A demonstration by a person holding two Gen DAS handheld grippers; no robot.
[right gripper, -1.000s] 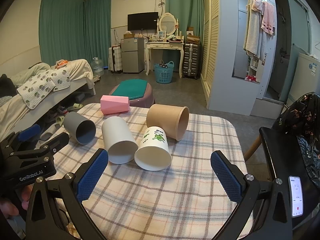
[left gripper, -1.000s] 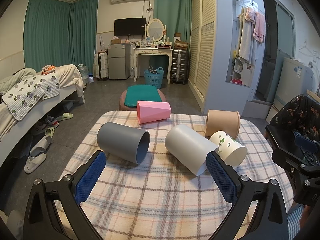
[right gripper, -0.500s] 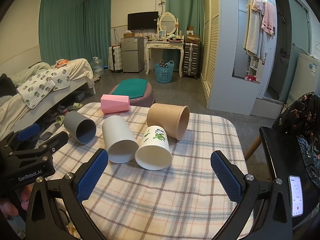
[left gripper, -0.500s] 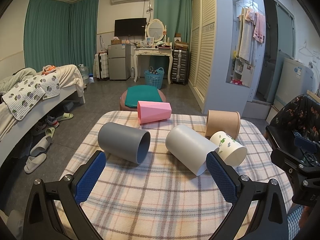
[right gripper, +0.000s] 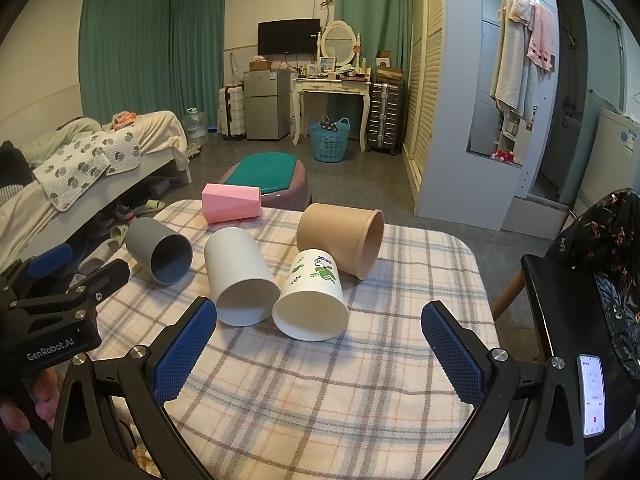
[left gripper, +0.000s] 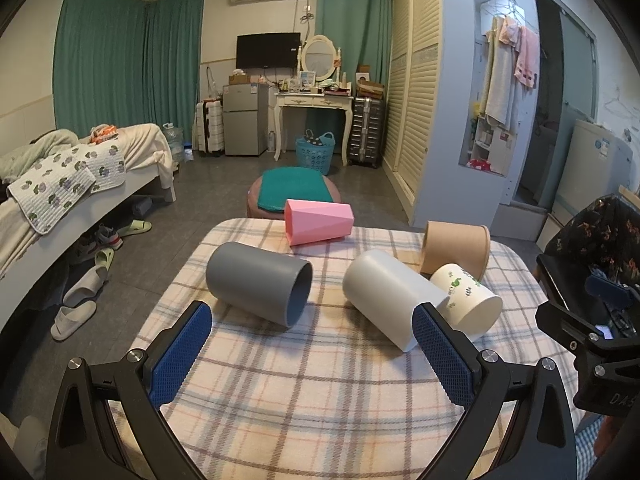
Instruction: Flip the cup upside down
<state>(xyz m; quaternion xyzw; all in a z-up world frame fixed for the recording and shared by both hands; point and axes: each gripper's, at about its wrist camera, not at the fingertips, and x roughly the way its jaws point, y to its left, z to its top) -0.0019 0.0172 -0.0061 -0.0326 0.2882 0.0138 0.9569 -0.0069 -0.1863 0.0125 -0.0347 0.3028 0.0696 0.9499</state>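
Plaid-clothed table [left gripper: 320,392] across the lower frame. Lying on their sides at centre: brown cup [right gripper: 340,236], white cup [right gripper: 240,276], grey cup [left gripper: 260,282], leaf-printed cup [right gripper: 312,300] touching white and brown, pink cup [left gripper: 320,220] farthest. Left gripper [left gripper: 312,354] and right gripper [right gripper: 320,350] spread wide, holding nothing.

You see green curtains [left gripper: 100,64] on the far wall, a bed [left gripper: 80,176] on your left, a dark TV [left gripper: 268,50], a white dressing table [left gripper: 314,100] and a gray floor [left gripper: 208,196].
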